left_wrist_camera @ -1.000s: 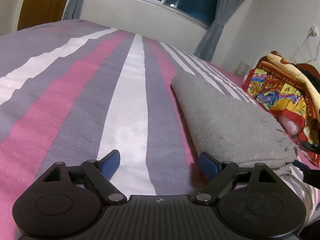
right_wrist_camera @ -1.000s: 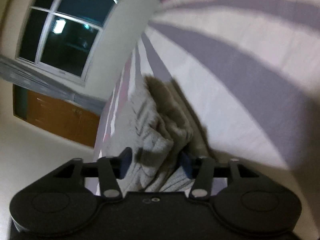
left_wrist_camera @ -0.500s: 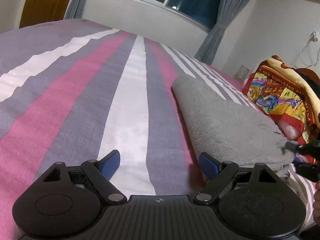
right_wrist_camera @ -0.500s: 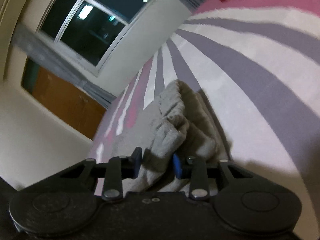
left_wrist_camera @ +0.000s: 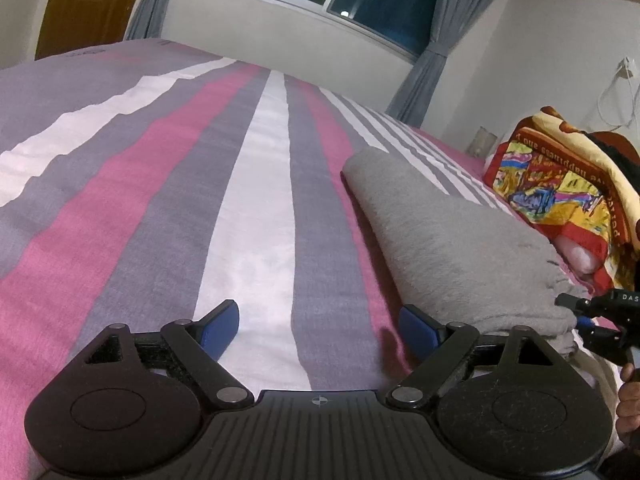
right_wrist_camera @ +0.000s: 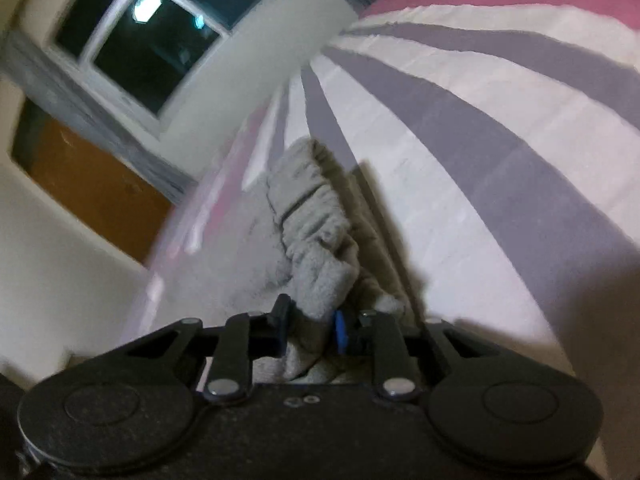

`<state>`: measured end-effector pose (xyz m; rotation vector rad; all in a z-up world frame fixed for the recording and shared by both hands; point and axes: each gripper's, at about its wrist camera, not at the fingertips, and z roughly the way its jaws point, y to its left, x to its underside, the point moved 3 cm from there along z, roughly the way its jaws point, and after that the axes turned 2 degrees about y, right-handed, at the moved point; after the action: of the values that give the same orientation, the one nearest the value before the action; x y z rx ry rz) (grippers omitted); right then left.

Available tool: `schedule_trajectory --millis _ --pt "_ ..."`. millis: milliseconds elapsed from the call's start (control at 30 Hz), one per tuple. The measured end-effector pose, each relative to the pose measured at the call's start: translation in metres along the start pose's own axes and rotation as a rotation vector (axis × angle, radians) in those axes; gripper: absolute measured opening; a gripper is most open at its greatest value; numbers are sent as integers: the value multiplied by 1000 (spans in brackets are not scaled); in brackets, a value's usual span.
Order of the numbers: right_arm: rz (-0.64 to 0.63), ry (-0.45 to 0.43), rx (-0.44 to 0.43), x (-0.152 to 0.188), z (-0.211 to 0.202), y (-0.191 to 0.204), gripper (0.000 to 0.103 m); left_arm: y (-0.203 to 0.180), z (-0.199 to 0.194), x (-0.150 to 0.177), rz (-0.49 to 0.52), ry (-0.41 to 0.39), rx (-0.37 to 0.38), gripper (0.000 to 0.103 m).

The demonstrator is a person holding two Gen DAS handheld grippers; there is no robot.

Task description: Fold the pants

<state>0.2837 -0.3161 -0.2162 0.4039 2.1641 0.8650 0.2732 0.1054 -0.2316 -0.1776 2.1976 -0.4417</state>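
Note:
The grey fleece pants [left_wrist_camera: 452, 240] lie folded in a long bundle on the striped bed sheet [left_wrist_camera: 256, 208], right of centre in the left wrist view. My left gripper [left_wrist_camera: 320, 326] is open and empty, low over the sheet just left of the pants' near end. My right gripper [right_wrist_camera: 310, 326] is shut on the bunched near edge of the pants [right_wrist_camera: 316, 236]. It also shows at the right edge of the left wrist view [left_wrist_camera: 580, 314], pinching the pants' corner.
A colourful red and yellow blanket [left_wrist_camera: 560, 188] lies on the bed to the right of the pants. A window with grey curtains [left_wrist_camera: 432, 32] and a brown door [left_wrist_camera: 88, 4] are beyond the bed. Pink, grey and white stripes run away to the left.
My right gripper has closed from wide open onto the pants' edge and lifted it slightly. The left gripper has stayed open and barely moved.

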Motion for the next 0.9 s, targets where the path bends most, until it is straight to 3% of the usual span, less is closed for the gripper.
schedule_trajectory --millis 67,100,200,267,367,433,533,700,800,900 --pt "-35 6 23 1 0 4 21 2 -2 -2 -22 -8 13 87" --pt "-43 10 31 0 0 6 21 6 -7 -4 -84 -25 32 87" --pt "-76 22 46 -2 5 8 21 8 -17 -13 -241 -99 157 87" --pt "-105 23 53 1 2 11 21 -5 -12 -20 -200 -85 158 87" --pt "-105 20 51 0 7 12 21 -26 10 -20 -94 -4 142 87" --pt "-98 20 42 -1 7 12 21 -32 29 -11 -26 73 80 88" --pt "-91 19 28 -2 7 9 21 -35 34 -17 -28 87 66 90" --pt "-93 19 22 -3 9 7 21 -39 34 -41 -21 46 83 90" --pt "-90 22 9 -4 9 3 21 -38 57 -44 19 141 26 93" --pt "-94 28 -2 -6 9 1 21 -43 64 -54 41 153 19 95"
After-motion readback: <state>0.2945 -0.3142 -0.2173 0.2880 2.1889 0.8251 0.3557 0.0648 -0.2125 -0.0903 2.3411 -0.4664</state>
